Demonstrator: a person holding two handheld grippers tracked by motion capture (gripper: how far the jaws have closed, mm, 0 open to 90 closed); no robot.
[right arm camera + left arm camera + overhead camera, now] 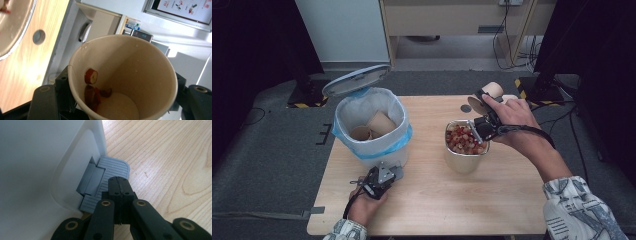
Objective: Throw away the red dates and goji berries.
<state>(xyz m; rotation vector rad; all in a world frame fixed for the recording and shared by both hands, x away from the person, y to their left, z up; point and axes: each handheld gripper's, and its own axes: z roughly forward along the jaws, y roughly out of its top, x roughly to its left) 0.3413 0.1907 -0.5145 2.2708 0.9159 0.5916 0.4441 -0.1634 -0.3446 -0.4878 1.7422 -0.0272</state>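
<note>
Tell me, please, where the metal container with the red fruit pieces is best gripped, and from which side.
Probably the rim of the metal container, from above on its near-left side: the wall is likely too wide to span, the top is open, and the right gripper with the paper cup occupies the far-right side.

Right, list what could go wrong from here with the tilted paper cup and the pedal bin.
1. A few red fruit pieces cling inside the tan paper cup held tilted in the right gripper; they may stay stuck or fall onto the pale wooden table beside the metal pot.
2. The shut left gripper rests on the grey ribbed pedal of the white bin; if it slips off, the raised lid could drop.
</note>
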